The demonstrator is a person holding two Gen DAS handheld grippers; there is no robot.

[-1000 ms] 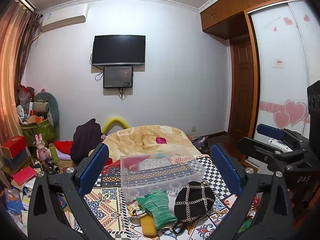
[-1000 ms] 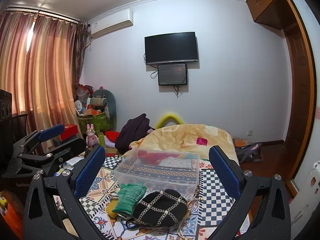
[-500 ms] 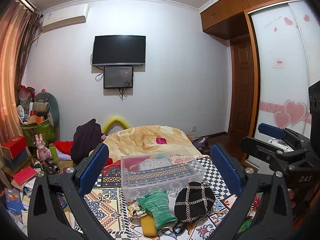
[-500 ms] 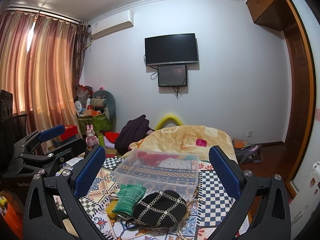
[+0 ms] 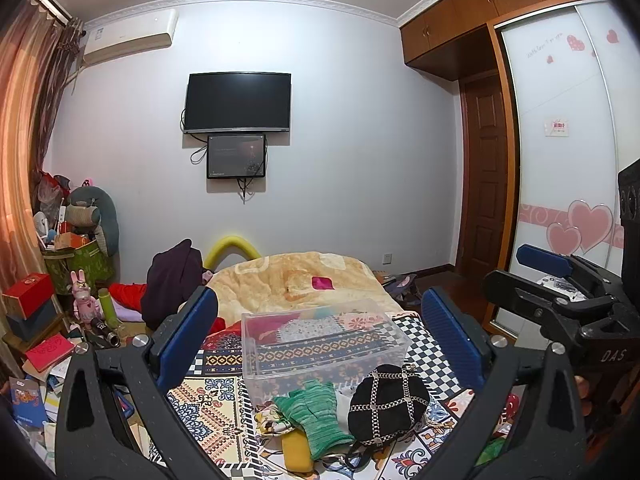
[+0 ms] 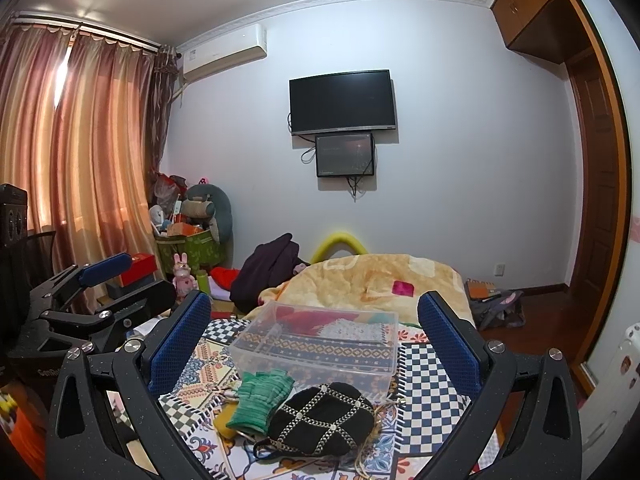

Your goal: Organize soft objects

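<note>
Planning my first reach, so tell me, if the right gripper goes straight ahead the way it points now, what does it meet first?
Probably the clear plastic bin, centred between the open right gripper fingers. The green gloves and black hat lie lower and nearer, likely under that line; depth is uncertain.

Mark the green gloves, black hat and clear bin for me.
green gloves (image 5: 316, 414), left wrist view, on the knit palm.
black hat (image 6: 320, 416), right wrist view, on its crown.
clear bin (image 6: 320, 356), right wrist view, on its front wall.
</note>
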